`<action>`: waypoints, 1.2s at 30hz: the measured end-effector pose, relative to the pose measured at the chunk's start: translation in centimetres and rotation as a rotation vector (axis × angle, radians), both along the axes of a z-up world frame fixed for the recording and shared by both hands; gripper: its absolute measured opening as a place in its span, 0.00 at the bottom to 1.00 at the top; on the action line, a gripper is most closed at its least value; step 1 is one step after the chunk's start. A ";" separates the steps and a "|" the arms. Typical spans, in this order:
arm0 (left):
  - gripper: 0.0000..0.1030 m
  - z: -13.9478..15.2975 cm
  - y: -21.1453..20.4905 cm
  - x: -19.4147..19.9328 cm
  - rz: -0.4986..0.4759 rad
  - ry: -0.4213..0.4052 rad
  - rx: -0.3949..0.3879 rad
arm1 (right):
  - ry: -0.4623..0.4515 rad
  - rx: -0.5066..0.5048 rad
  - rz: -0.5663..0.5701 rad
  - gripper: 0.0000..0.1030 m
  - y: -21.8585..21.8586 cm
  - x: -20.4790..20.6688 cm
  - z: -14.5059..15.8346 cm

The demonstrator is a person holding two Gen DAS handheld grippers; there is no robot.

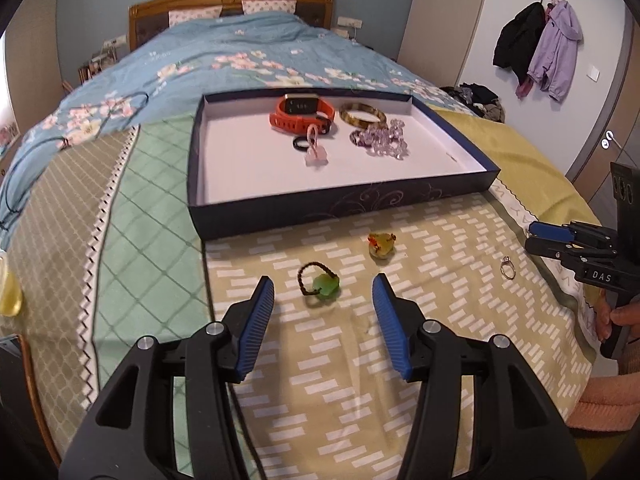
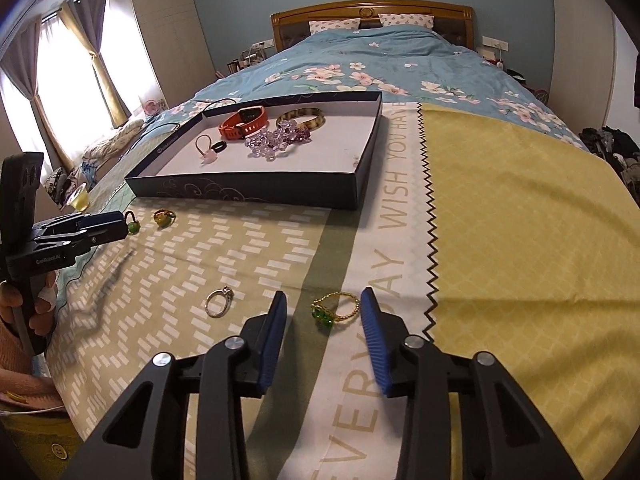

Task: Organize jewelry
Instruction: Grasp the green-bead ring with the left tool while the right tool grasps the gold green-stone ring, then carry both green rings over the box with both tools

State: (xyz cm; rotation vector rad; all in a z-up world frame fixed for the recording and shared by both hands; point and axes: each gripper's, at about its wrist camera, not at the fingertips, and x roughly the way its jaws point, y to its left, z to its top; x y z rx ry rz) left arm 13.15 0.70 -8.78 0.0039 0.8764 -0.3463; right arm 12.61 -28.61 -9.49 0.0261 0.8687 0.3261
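Landmark: the shallow dark box [image 1: 340, 204] with white floor, sitting on the patterned bedspread [image 1: 440, 320]. Inside it, toward the far wall: orange watch [image 1: 298, 114], amber bangle [image 1: 362, 115], a heap of clear and purple bead bracelets [image 1: 380, 140], and nearer the box middle a small black ring [image 1: 301, 143] touching a pink charm loop [image 1: 316, 152]. Four pieces lie loose on the spread, on the near side of the box. Green-stone ring with dark braided band [image 1: 320, 285] – just in front of the box's near wall, straight ahead of the left gripper [image 1: 323, 292], whose fingers stand apart on either side of it, touching nothing. Yellow-stone ring [image 1: 382, 245] sits a bit closer to the box wall, right of the green one. Silver ring [image 2: 218, 302] is well out from the box's near right corner, flat on the spread. Gold ring with green stones [image 2: 334, 312] lies farther out again from that corner, on the lettered white strip, between the fingers of the right gripper [image 2: 324, 310] – gap moderate, a clear space on each side, pads not pressing it. A person's hand [image 2: 24, 296] holds the left gripper's handle.
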 end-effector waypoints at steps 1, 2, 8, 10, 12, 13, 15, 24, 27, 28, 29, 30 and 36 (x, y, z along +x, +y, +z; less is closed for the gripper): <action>0.46 -0.2 -0.1 0.2 0.000 0.009 0.002 | -0.001 -0.004 -0.003 0.27 0.0 0.0 0.0; 0.46 -0.4 -0.3 0.4 -0.004 0.019 0.002 | -0.002 -0.005 -0.007 0.22 -0.1 0.0 0.0; 0.35 -0.6 -0.4 0.6 0.004 0.025 0.001 | -0.012 0.002 -0.010 0.13 -0.2 0.0 0.0; 0.25 -0.7 -0.4 0.8 0.013 0.027 0.003 | -0.018 -0.005 -0.005 0.10 0.0 0.0 0.1; 0.19 -0.7 -0.2 0.8 0.019 0.028 0.002 | -0.022 -0.007 0.002 0.07 0.1 0.0 0.2; 0.19 -0.7 -0.2 0.8 0.019 0.028 0.000 | -0.024 -0.008 0.004 0.07 0.2 0.1 0.2; 0.17 -0.7 -0.2 0.6 0.022 0.025 0.000 | -0.026 -0.003 0.009 0.06 0.4 0.1 0.2; 0.08 -0.4 -0.2 0.1 0.015 0.010 -0.009 | -0.067 0.046 0.029 0.06 0.8 0.3 1.7; 0.07 -0.3 -0.3 0.0 0.014 0.005 -0.012 | -0.080 0.052 0.041 0.06 1.2 0.4 2.1; 0.07 -0.2 -0.3 0.0 0.014 0.002 -0.012 | -0.084 0.055 0.045 0.06 1.3 0.5 2.2; 0.07 -0.2 -0.3 -0.1 0.013 0.001 -0.012 | -0.088 0.058 0.051 0.06 1.5 0.6 2.4; 0.07 -0.2 -0.3 -0.1 0.012 0.001 -0.011 | -0.091 0.060 0.056 0.06 1.7 0.5 2.4; 0.06 -0.2 -0.3 -0.1 0.011 -0.002 -0.010 | -0.097 0.073 0.076 0.06 2.5 0.9 2.6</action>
